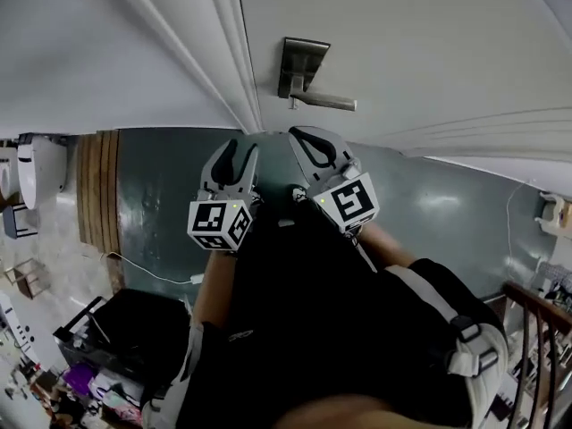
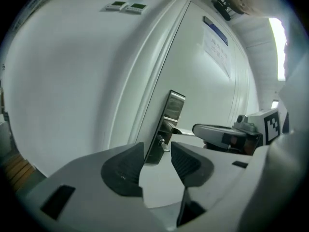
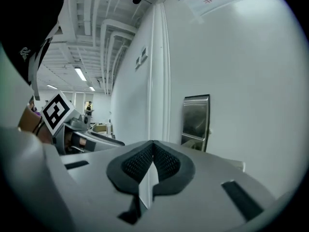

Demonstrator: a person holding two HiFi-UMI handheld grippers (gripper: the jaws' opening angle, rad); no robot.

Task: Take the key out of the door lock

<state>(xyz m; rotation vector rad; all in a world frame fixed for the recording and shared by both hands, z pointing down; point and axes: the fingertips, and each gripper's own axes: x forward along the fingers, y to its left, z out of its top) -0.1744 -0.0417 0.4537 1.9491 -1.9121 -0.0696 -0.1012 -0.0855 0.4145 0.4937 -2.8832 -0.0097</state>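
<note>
Black-clad torso and forearms fill the bottom of the head view; both grippers are raised in front of them toward the white door (image 1: 411,34).

Left gripper (image 1: 238,159): jaws spread, nothing between the pads. In the left gripper view the left gripper (image 2: 157,154) frames the key (image 2: 162,142) right in the gap at 12 o'clock, but beyond the tips, not touching.

Right gripper (image 1: 308,146): jaws pressed together at the tips, holding nothing; same in its own view (image 3: 153,151).

Key (image 1: 292,104): in the lock plate (image 1: 299,61), low on the plate in the left gripper view, just under the lever handle (image 1: 326,102). Small, silvery, only a short stub showing; too small to make out the bow shape or any ring.

Key relation: from the left gripper the key lies at about 1 o'clock in the head view, from the right gripper between 11 and 12. The right looks slightly nearer, but the left is the one spread and lined up.

Key's long axis looks square to the door face, pointing back at the person, so the pull should be straight back off the plate. Not gripped yet; the approach is unfinished.
</note>
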